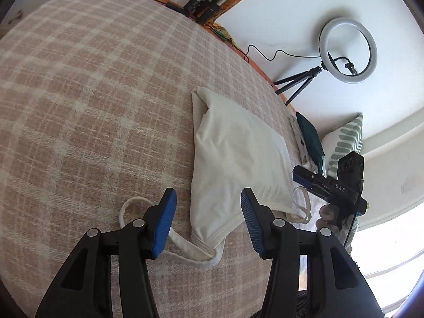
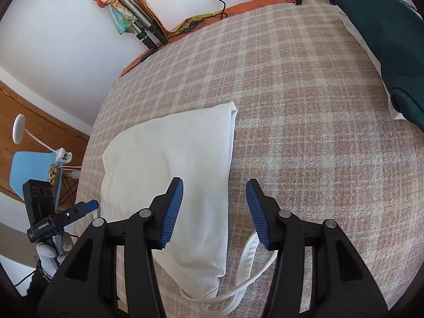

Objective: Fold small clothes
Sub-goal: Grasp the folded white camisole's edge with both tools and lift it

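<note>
A cream top with thin shoulder straps [image 1: 235, 159] lies folded lengthwise on the plaid bedspread [image 1: 92, 106]. Its straps [image 1: 185, 249] trail loose at the near end. My left gripper [image 1: 208, 220] is open and empty, just above the strap end. The same top shows in the right wrist view [image 2: 175, 169], with its straps [image 2: 246, 270] by my right gripper [image 2: 214, 212], which is open and empty over the top's right edge. The right gripper also appears in the left wrist view [image 1: 331, 185], beyond the top. The left gripper appears in the right wrist view [image 2: 61, 217], off the bed's left side.
A dark green garment [image 2: 392, 53] lies on white cloth at the bed's far right. A patterned pillow [image 1: 341, 145] sits by it. A ring light on a tripod [image 1: 347, 50] stands at the bed edge. Folded tripods [image 2: 135, 16] lean on the wall. A blue chair [image 2: 29, 169] stands left of the bed.
</note>
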